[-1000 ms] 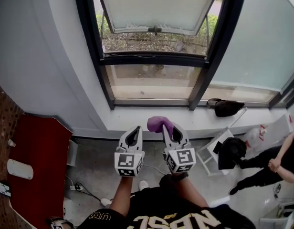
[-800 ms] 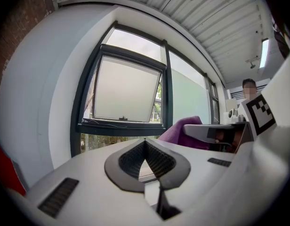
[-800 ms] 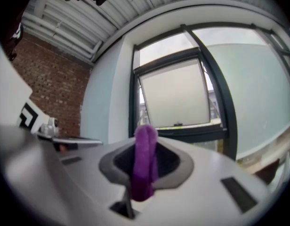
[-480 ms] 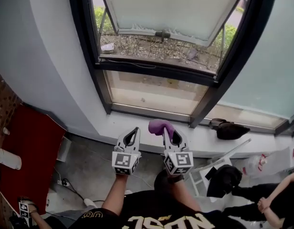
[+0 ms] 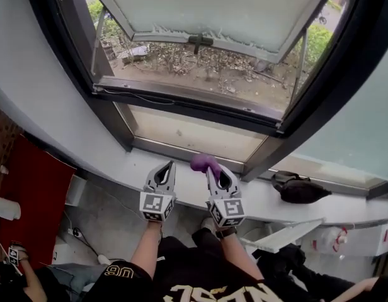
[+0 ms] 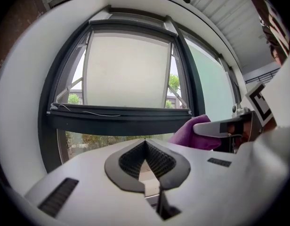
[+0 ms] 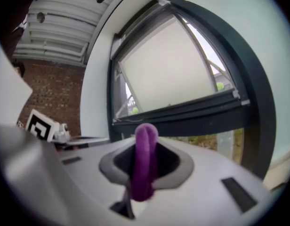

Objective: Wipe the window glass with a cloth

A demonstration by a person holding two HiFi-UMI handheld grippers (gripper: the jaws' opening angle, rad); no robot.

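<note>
A purple cloth point(image 5: 205, 163) point(image 7: 145, 160) point(image 6: 197, 132) is pinched in my right gripper point(image 5: 214, 171), which is shut on it and held above the white sill point(image 5: 269, 200), short of the lower fixed pane point(image 5: 194, 136). My left gripper point(image 5: 164, 170) is just to its left, jaws shut with nothing between them point(image 6: 146, 155). The frosted top sash point(image 5: 213, 8) point(image 6: 127, 72) point(image 7: 173, 69) is tilted open outward in its dark frame point(image 5: 181, 96).
A black bag point(image 5: 299, 188) lies on the sill to the right. A large frosted pane point(image 5: 364, 137) stands right of the dark mullion point(image 5: 320, 87). The grey wall point(image 5: 30, 87) is on the left, a red mat point(image 5: 27, 194) on the floor below it.
Both grippers have come closer to the window and now sit over the sill. The view has tilted up to the open sash. The cloth stays in the right gripper.
</note>
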